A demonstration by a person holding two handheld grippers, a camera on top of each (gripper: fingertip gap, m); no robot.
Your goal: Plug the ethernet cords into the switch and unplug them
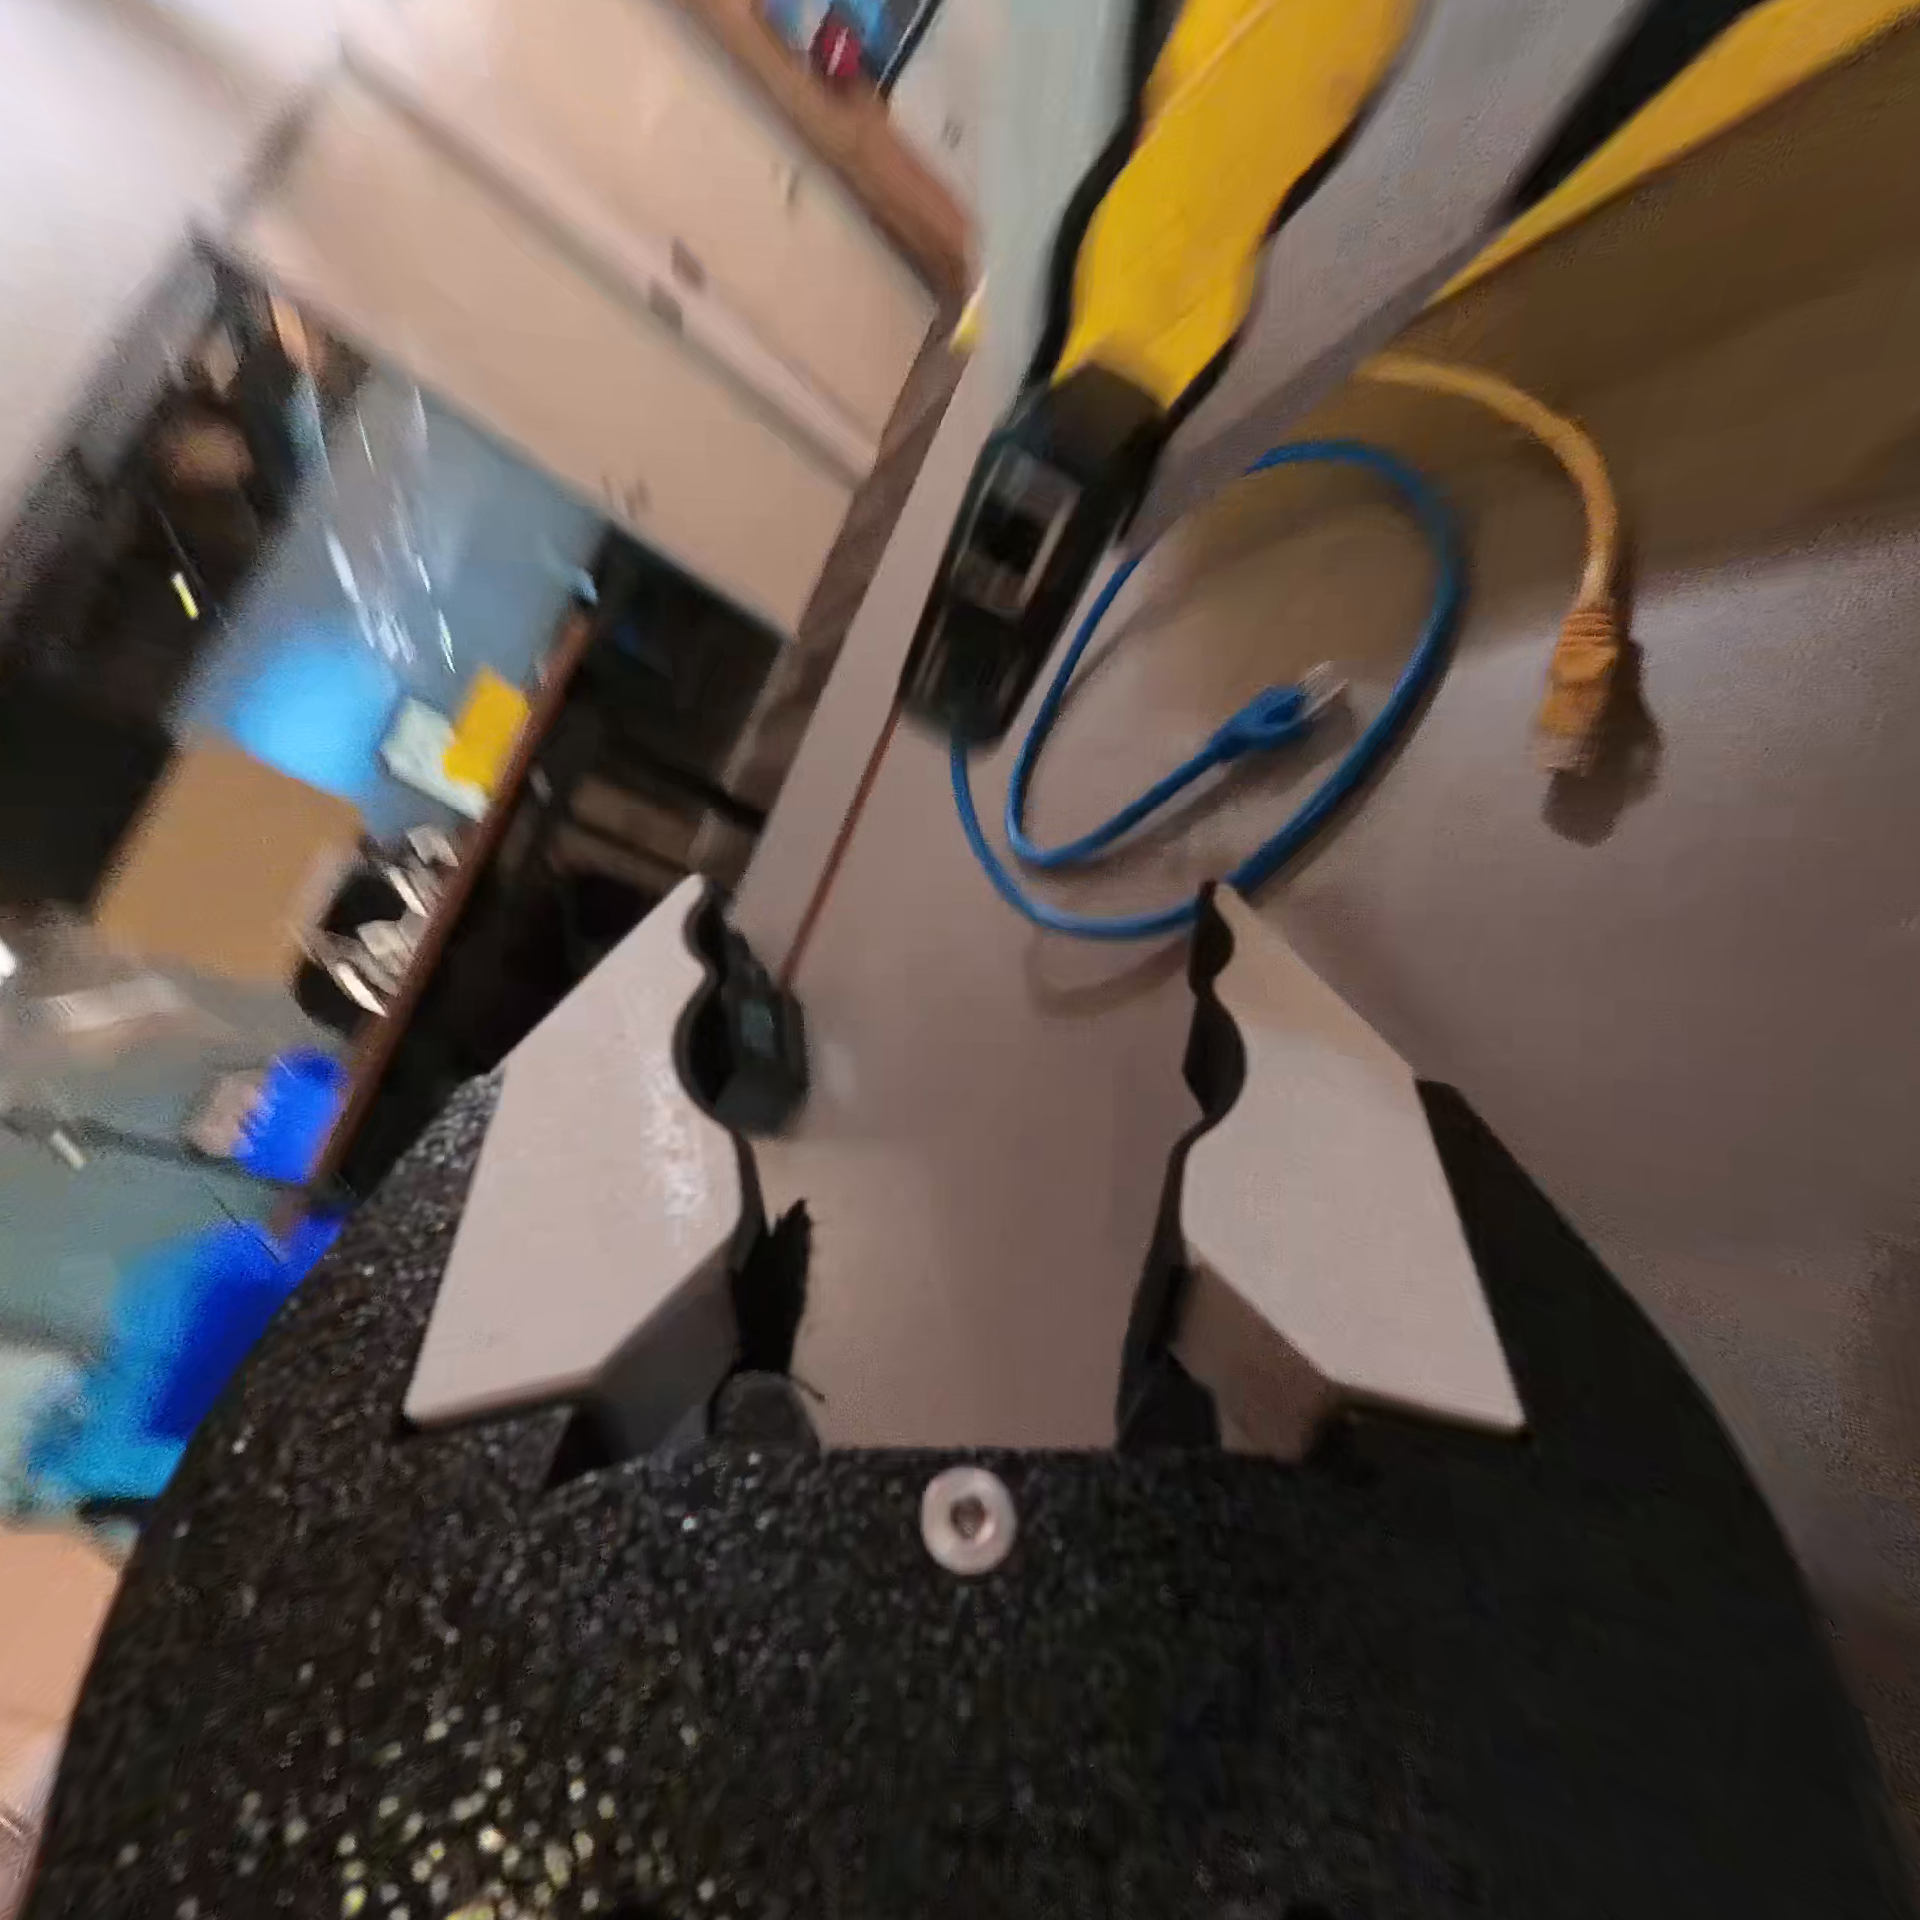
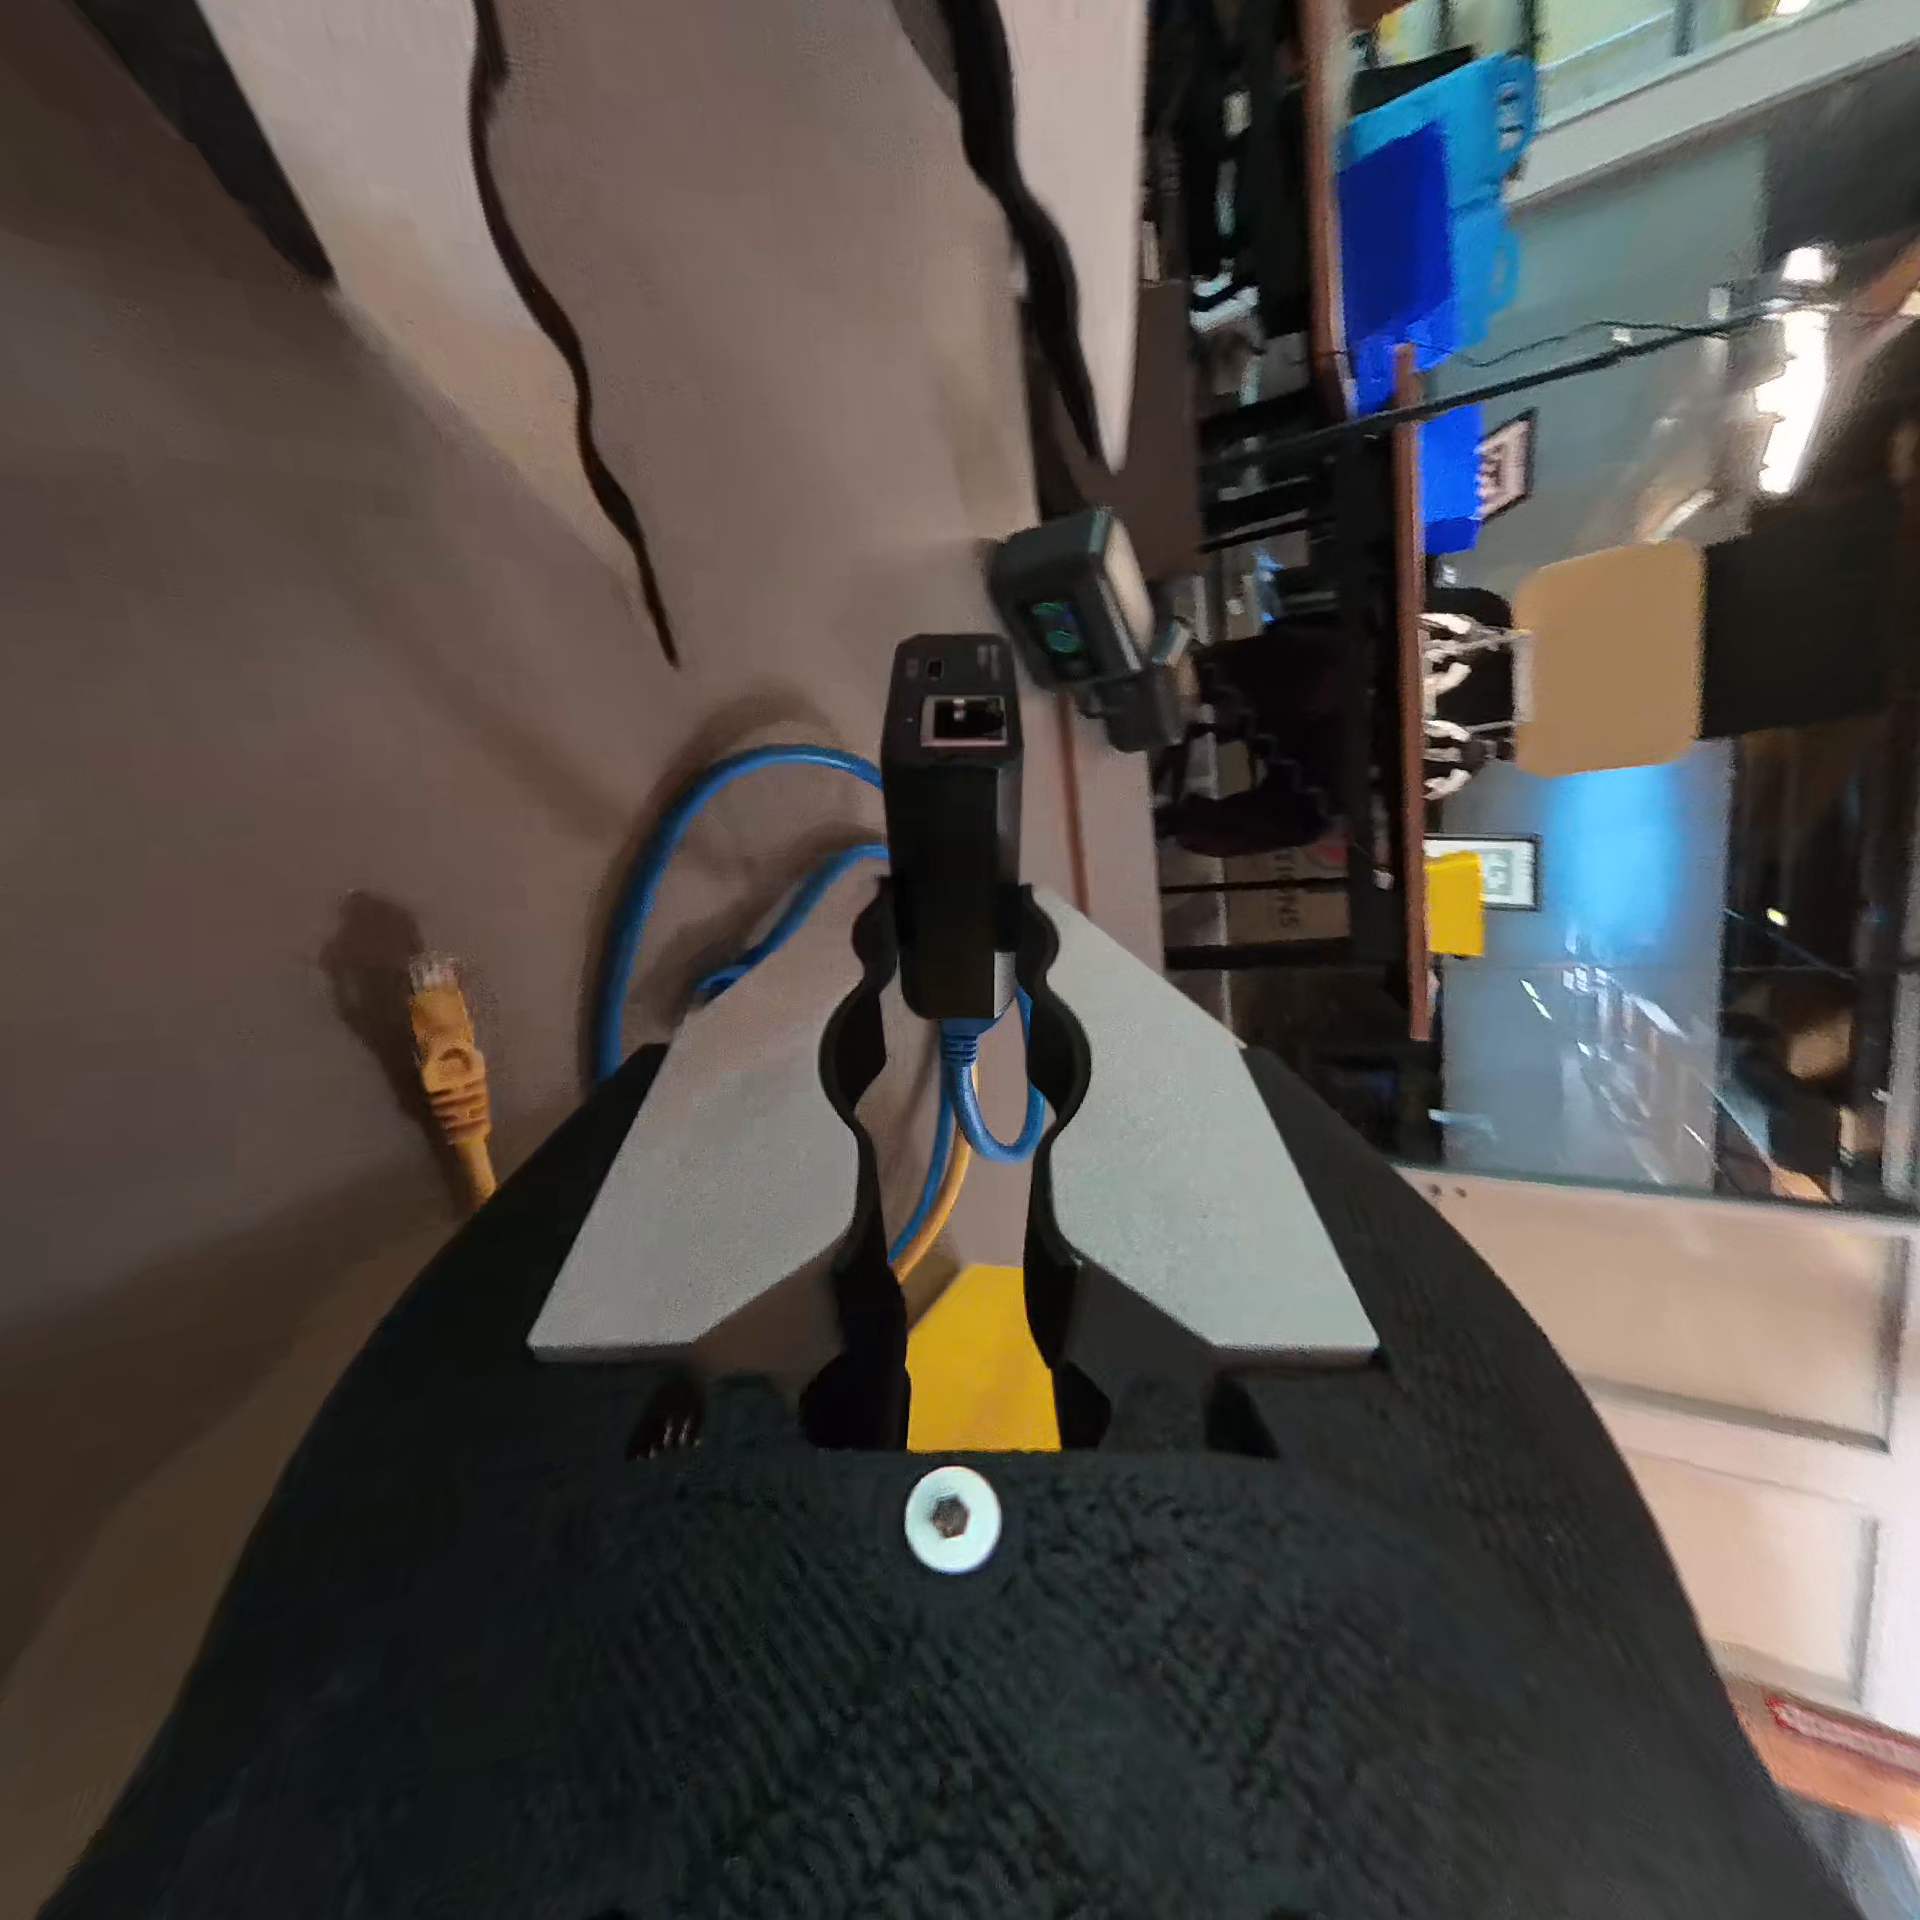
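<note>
A: What has the right tool (image 2: 951, 914) got?
B: It is clenched on the black switch (image 2: 951, 821), fingertips pinching its sides, one empty port facing away.
A: And the left tool (image 1: 961, 925)?
B: Spread wide, holding nothing, above the table (image 1: 1714, 935).
A: The cords?
B: Blue cord (image 1: 1257, 717) looped at twelve o'clock, its plug loose; yellow cord (image 1: 1579, 665) at two, unplugged.

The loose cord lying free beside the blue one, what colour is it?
Yellow cord, connector boot included; clearest in the left wrist view.
</note>
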